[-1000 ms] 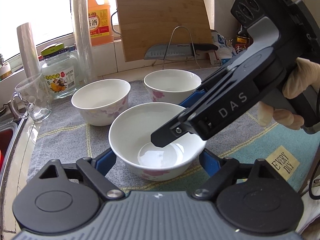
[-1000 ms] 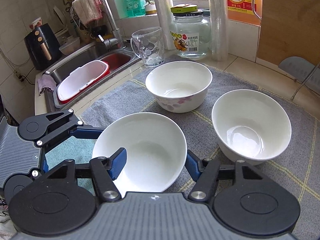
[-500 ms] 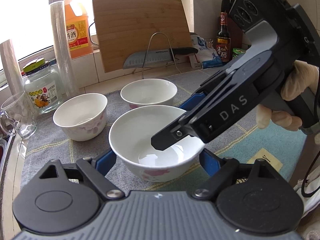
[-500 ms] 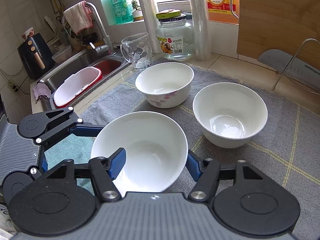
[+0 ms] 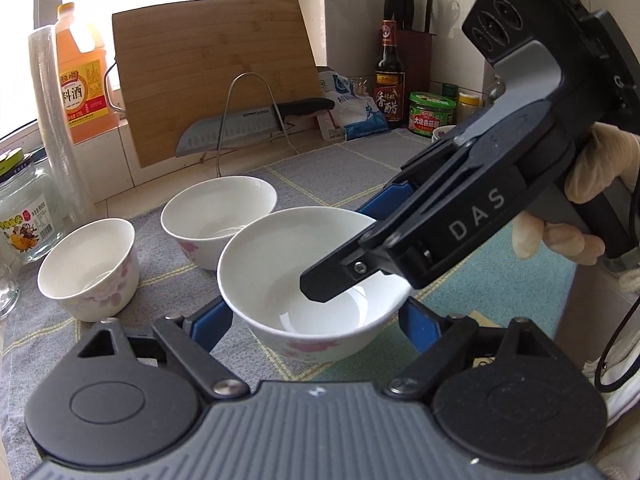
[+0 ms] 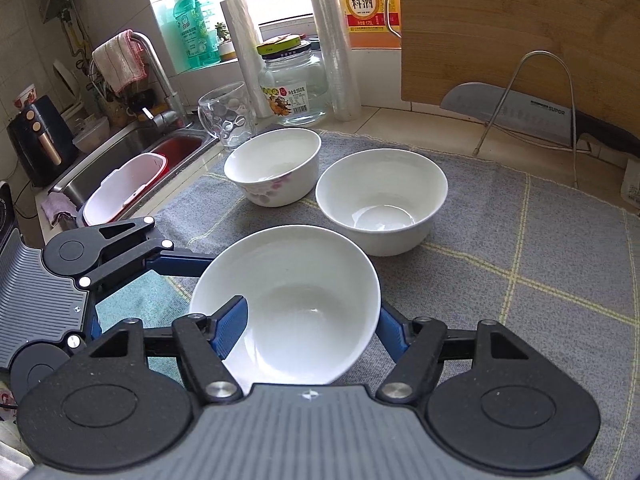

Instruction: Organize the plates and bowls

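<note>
Cutting board [image 5: 212, 76], knife [image 5: 248, 124], glass mug [image 6: 227, 120], jar [image 6: 292, 84].

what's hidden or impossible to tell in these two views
- Left wrist view: the right gripper covers part of the near bowl, so its grip on the wall is unclear.
- Right wrist view: one finger sits inside the bowl; the other is mostly hidden behind its wall.
- Both views: whether the left gripper touches the bowl.
- Right wrist view: sink contents cut off by its rim.
</note>
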The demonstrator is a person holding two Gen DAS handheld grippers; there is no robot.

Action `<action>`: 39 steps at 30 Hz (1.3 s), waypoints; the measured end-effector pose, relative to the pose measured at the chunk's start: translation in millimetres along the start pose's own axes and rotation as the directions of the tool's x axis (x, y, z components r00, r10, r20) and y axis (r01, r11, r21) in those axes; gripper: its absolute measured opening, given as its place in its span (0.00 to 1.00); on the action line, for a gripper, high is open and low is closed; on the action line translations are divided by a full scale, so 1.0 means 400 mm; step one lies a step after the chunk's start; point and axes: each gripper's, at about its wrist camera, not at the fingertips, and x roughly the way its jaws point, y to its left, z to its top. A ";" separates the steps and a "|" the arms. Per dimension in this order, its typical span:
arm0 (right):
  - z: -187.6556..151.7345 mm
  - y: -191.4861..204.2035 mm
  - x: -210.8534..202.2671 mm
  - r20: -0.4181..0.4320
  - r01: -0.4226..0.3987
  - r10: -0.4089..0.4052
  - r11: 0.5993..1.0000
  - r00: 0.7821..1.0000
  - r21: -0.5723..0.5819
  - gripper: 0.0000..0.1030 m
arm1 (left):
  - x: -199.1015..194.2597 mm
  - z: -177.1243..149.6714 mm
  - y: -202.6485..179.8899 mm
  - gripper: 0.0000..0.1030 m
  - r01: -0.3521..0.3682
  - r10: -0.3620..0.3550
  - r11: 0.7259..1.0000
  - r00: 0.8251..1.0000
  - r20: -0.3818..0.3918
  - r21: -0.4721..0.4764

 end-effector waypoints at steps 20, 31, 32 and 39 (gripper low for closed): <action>-0.085 -0.109 -0.099 0.005 0.109 -0.111 0.986 0.994 0.125 0.79 | 0.105 0.055 -0.086 0.87 0.167 -0.166 0.983 0.986 -0.024 0.075; -0.101 -0.133 -0.108 -0.010 0.127 -0.127 0.980 0.992 0.152 0.82 | 0.139 0.061 -0.102 0.87 0.206 -0.203 0.975 0.978 -0.044 0.082; -0.102 -0.133 -0.107 -0.012 0.128 -0.127 0.980 0.992 0.153 0.82 | 0.141 0.061 -0.102 0.87 0.209 -0.206 0.975 0.978 -0.046 0.081; -0.105 -0.139 -0.093 -0.021 0.120 -0.118 0.980 0.993 0.156 0.88 | 0.156 0.060 -0.103 0.88 0.210 -0.206 0.975 0.977 -0.061 0.072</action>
